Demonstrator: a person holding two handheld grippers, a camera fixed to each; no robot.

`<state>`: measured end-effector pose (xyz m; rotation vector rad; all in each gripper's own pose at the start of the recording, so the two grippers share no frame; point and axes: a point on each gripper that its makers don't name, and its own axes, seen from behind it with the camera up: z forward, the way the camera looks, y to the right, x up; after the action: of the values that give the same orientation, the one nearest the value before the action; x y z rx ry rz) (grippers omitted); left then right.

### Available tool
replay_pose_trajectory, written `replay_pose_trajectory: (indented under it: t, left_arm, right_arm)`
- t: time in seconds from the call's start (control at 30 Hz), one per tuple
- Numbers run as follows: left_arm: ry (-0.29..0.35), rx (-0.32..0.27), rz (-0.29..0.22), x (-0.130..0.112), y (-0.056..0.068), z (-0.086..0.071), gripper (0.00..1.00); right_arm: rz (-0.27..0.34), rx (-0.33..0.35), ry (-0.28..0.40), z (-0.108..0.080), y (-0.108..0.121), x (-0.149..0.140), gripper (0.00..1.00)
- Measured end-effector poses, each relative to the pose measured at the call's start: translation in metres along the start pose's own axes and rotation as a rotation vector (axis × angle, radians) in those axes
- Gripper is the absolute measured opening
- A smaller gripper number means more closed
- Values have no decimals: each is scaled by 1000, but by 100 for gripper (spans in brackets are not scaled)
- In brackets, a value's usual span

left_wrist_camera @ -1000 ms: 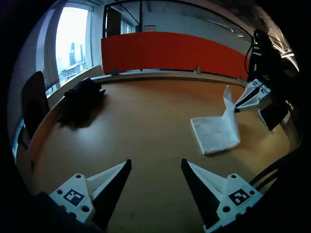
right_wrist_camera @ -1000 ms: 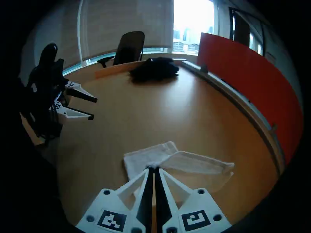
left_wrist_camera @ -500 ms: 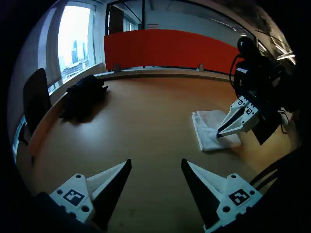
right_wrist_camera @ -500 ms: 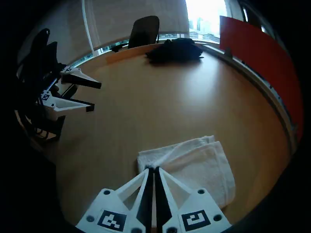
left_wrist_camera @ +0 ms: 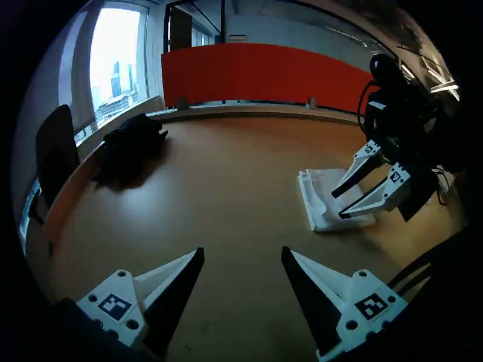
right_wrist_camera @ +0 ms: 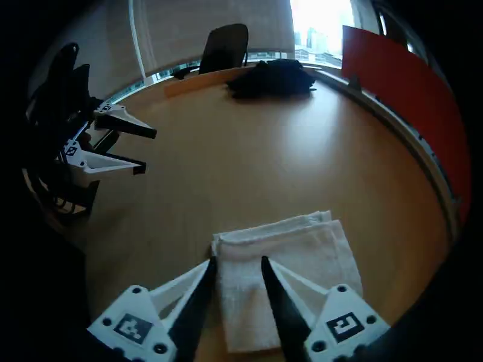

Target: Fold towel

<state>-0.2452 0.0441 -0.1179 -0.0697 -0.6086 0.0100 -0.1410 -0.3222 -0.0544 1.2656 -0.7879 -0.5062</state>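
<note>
Right gripper view, near to far: the wooden table [right_wrist_camera: 241, 163] curves away along the right of the frame, its rim close to the lower right. Open wood runs through mid-frame. At left, the left gripper [right_wrist_camera: 149, 152] hangs over the table's near-left edge with fingers spread and empty. At upper centre a black bundle [right_wrist_camera: 271, 77] sits on the far end, with a chair [right_wrist_camera: 223, 48] behind it and a red partition [right_wrist_camera: 410, 102] along the upper right.

Change noted: half a second ago the right gripper [right_wrist_camera: 238, 259] was pinched on the towel's corner. Its fingers now stand apart, holding nothing. The left gripper's spread is unchanged.

The white towel [right_wrist_camera: 290, 271] lies folded and flat at lower centre. Its near-left corner is between the right gripper's tips and its body extends to the lower right. Contact between tips and cloth cannot be determined.
</note>
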Motion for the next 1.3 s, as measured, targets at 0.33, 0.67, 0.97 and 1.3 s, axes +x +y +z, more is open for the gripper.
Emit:
replay_pose_trajectory:
  t: [0.33,0.67,0.97,1.3]
  left_arm:
    - [1,1,-6,0,0,-1,95]
    - [6,-1,-4,2,-1,-2,95]
    - [1,1,3,-1,-4,-3,95]
    - [-3,5,6,-1,-7,-2,95]
  right_arm:
    - [33,-40,25,-8,5,0,75]
    - [67,-86,21,-19,6,-16,75]
    - [115,-144,16,-31,5,-36,75]
    - [155,-195,-3,-43,-1,-61,75]
